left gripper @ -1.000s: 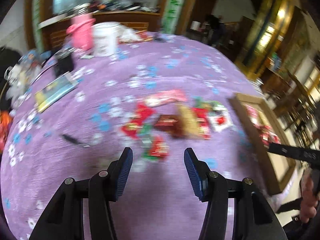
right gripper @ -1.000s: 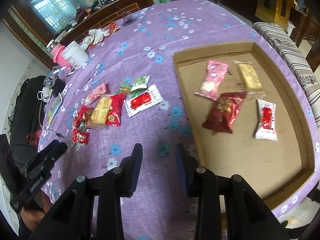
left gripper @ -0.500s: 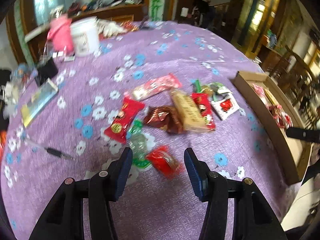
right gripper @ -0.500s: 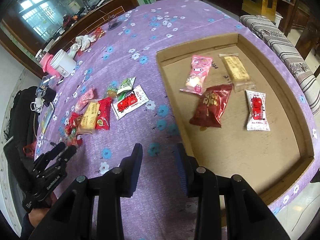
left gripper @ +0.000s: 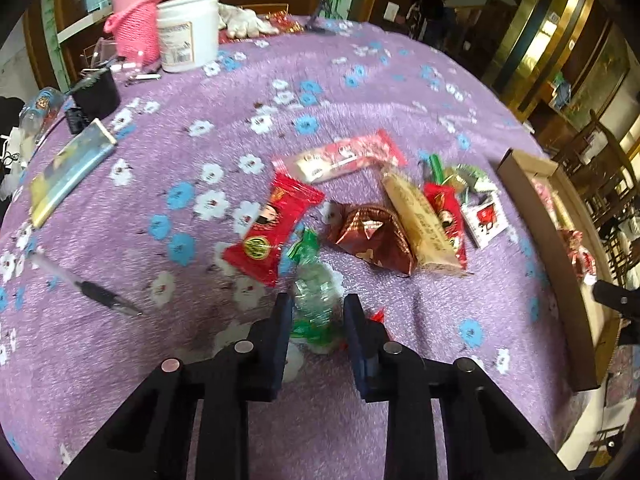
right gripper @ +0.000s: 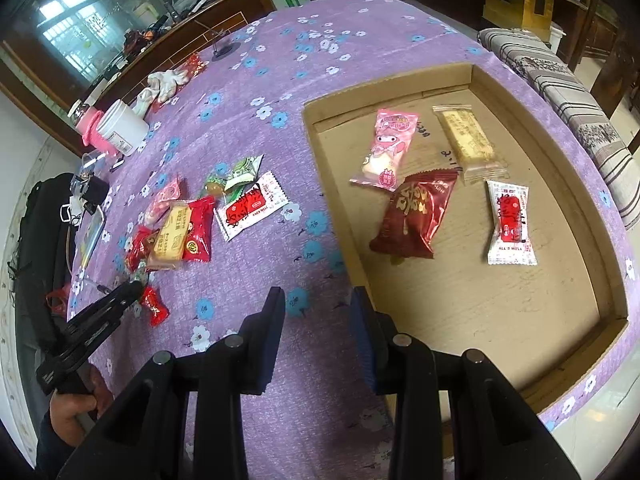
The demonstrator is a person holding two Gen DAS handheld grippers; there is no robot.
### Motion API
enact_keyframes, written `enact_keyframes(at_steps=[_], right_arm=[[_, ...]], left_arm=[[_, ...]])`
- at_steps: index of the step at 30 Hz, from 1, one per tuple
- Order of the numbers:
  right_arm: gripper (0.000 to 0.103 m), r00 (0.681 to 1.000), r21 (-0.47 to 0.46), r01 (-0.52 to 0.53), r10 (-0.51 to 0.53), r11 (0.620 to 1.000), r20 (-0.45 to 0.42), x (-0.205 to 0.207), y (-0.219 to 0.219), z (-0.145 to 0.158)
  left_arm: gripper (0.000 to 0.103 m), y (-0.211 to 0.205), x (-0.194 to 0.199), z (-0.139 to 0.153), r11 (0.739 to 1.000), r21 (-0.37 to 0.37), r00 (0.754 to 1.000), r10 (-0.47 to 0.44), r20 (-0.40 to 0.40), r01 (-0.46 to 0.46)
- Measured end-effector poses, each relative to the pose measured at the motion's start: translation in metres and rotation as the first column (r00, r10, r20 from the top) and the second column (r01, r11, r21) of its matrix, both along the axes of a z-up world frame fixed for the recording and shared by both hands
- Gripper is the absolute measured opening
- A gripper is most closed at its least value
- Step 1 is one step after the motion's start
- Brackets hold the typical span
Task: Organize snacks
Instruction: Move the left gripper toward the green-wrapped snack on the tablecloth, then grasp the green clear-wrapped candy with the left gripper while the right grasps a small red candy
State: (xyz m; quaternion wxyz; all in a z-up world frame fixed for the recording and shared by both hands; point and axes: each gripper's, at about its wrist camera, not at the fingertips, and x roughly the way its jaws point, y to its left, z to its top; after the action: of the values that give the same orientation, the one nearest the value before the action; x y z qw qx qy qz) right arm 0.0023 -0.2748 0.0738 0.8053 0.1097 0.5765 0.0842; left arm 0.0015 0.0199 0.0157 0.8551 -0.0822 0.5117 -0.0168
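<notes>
Nearby, pen (left gripper: pixel 100 293) (red wrapper (left gripper: pixel 272 228) too)

Purple tablecloth (right gripper: pixel 360 40) with blue and white flowers; dark red packet (right gripper: pixel 412 216); pink packet (right gripper: pixel 388 148)

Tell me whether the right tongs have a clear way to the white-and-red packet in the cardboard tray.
Probably yes: the right tongs hang empty at the cardboard tray edge, nothing covers the white-and-red packet.

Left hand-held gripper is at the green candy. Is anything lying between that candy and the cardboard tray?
Yes. The left hand-held gripper is closing around the green candy. Between it and the cardboard tray, loose snacks lie on the cloth: a brown packet and a biscuit bar. Lifted over them, nothing blocks.
</notes>
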Motion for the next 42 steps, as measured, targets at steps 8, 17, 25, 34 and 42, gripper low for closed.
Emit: enact_keyframes(at_steps=[8, 17, 25, 34, 42], right_arm=[[0.033, 1.000, 0.016, -0.021, 0.021, 1.000, -0.010, 0.001, 0.003, -0.004], [0.033, 0.968, 0.077, -0.250, 0.250, 0.965, 0.007, 0.001, 0.076, -0.007], [0.037, 0.853, 0.161, -0.513, 0.521, 0.844, -0.013, 0.001, 0.173, -0.023], [0.036, 0.807, 0.049, -0.585, 0.587, 0.810, -0.069, 0.005, 0.220, -0.055], [0.012, 0.840, 0.061, -0.537, 0.540, 0.841, -0.054, -0.008, 0.211, -0.048]], left_arm=[[0.022, 0.003, 0.010, -0.001, 1.000, 0.018, 1.000, 0.006, 0.027, -0.007], [0.022, 0.026, -0.045, 0.007, 0.999, -0.033, 0.999, 0.030, 0.036, -0.029], [0.022, 0.043, -0.074, 0.007, 1.000, 0.010, 0.999, 0.025, 0.039, -0.026], [0.022, 0.044, -0.087, 0.002, 0.998, 0.054, 0.999, -0.022, 0.039, 0.020], [0.022, 0.038, -0.083, 0.010, 0.997, 0.062, 0.995, -0.055, 0.084, 0.050]])
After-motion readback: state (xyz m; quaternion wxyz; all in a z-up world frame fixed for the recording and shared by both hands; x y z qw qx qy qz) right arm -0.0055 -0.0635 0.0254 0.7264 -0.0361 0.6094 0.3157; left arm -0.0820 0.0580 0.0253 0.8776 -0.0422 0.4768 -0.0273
